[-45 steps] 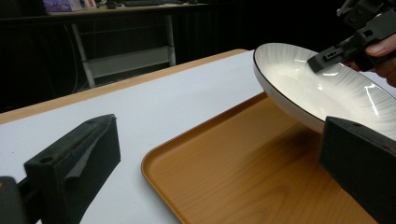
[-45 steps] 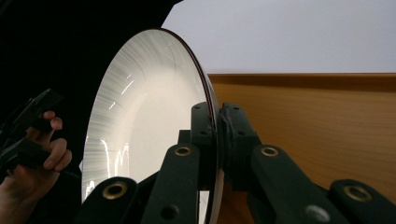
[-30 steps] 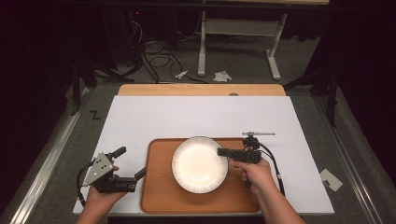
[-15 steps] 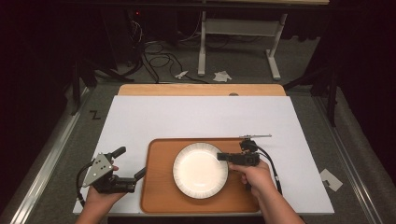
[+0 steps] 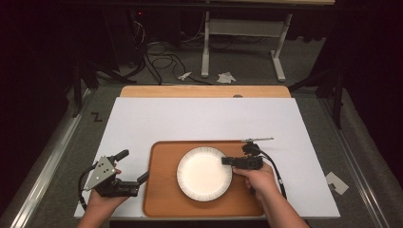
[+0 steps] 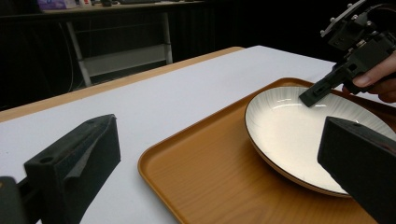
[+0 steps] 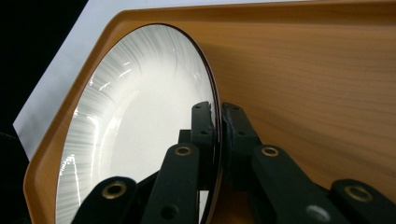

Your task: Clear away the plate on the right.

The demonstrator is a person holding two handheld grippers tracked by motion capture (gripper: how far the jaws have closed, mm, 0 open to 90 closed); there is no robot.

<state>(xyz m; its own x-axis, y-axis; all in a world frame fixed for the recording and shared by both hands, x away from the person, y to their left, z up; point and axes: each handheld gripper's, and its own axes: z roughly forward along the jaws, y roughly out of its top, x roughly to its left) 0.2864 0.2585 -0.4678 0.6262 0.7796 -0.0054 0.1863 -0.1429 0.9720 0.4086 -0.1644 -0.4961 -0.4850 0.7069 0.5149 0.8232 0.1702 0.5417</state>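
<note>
There is one white plate (image 5: 204,173), one wooden tray (image 5: 161,199) under it, and two hand-held grippers over a table (image 5: 199,118) covered in white. The plate has a fine ribbed rim with a thin dark edge, and it lies on the tray's middle, nearer the person's side of the table.

The right gripper (image 5: 226,161) has its jaws pinched on the plate's right rim; in the right gripper view the rim (image 7: 215,122) runs straight between the two black jaws, one on each face of it. In the left gripper view that side of the plate (image 6: 299,135) sits a little higher than the near side.

The left gripper (image 5: 133,166) rests just off the tray's left edge, on the white cover, its jaws spread wide with nothing between them.

Compared with a second ago, the plate has slid slightly toward the person and to the left on the tray, and the right gripper has come back with it. The left gripper has not moved.
</note>
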